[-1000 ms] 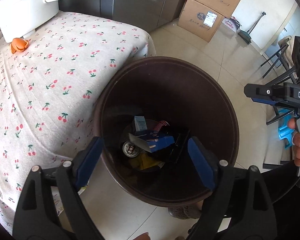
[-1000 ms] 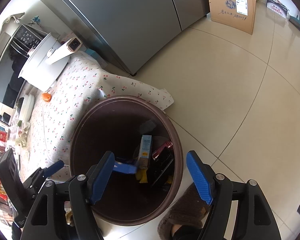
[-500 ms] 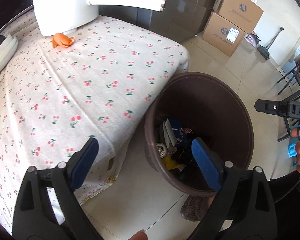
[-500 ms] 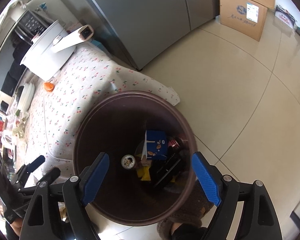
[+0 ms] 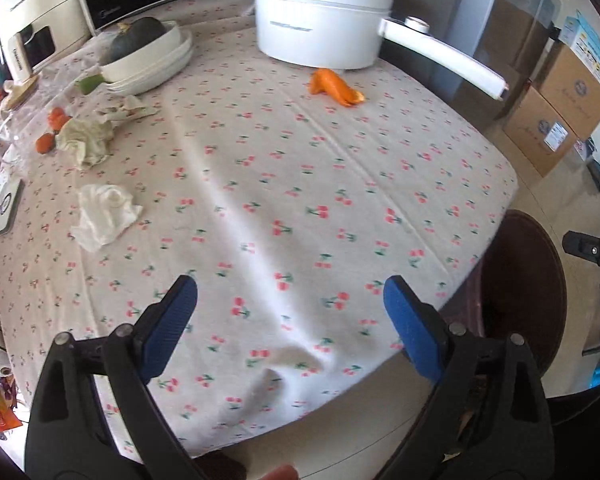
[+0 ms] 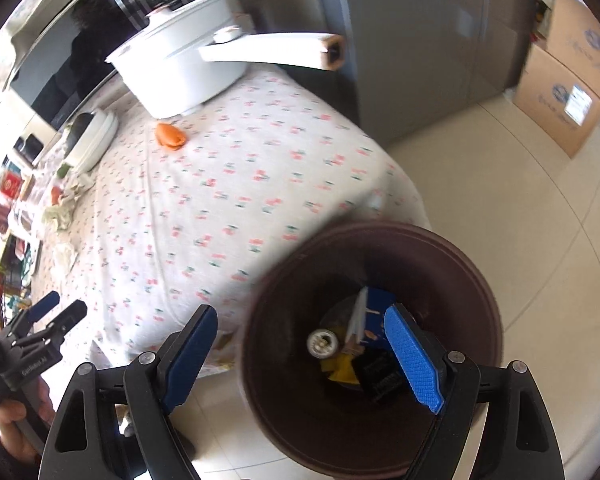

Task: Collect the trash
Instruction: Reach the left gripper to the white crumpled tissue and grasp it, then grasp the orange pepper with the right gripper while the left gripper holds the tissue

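I am holding my left claw (image 5: 288, 320) wide open and empty over the near edge of the bench (image 5: 340, 168), its jaws having just spread a little further. The crumpled white tissue (image 5: 106, 216) is lying ahead and to its left, nearer this hand than the other, its long axis running diagonally toward me; the orange peel (image 5: 334, 88) is sitting farther off beside the white pot (image 5: 320, 28). My right claw (image 6: 300, 352), also just opened wide and holding nothing, is hanging over the brown bin (image 6: 452, 252), which is standing on the floor against the bench corner. Inside I am seeing a blue carton (image 6: 374, 312), a can (image 6: 322, 343), something yellow and a dark packet.
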The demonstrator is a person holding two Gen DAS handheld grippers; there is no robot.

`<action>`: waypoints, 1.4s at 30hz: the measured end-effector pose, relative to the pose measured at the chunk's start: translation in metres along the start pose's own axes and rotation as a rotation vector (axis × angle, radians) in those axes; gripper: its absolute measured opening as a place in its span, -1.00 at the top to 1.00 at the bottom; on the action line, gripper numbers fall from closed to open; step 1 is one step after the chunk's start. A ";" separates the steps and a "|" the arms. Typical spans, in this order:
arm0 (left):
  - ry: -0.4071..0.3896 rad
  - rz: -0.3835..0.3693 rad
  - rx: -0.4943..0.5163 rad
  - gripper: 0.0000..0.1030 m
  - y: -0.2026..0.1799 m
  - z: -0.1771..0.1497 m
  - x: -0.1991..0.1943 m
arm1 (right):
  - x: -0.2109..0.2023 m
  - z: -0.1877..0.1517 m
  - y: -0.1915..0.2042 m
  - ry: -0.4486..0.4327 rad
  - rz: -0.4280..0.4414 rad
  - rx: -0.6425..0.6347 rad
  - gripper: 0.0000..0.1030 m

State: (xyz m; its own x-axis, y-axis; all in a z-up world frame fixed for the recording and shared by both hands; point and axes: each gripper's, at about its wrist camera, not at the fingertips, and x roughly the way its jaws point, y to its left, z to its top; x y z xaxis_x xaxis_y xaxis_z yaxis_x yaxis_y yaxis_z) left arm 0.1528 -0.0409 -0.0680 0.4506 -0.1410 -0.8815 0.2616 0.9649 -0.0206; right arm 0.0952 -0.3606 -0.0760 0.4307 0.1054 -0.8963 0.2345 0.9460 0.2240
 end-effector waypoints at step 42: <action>0.034 0.069 -0.394 0.68 0.174 0.027 0.086 | 0.183 0.162 0.179 -0.131 -0.059 -0.303 -0.53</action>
State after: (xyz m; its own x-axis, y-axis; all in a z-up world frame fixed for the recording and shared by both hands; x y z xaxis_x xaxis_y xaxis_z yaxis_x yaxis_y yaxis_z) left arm 0.2600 0.1091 -0.1346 0.4258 -0.0715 -0.9020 -0.1189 0.9838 -0.1341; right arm 0.3573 -0.2212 -0.1378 0.5369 0.0260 -0.8432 0.0014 0.9995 0.0317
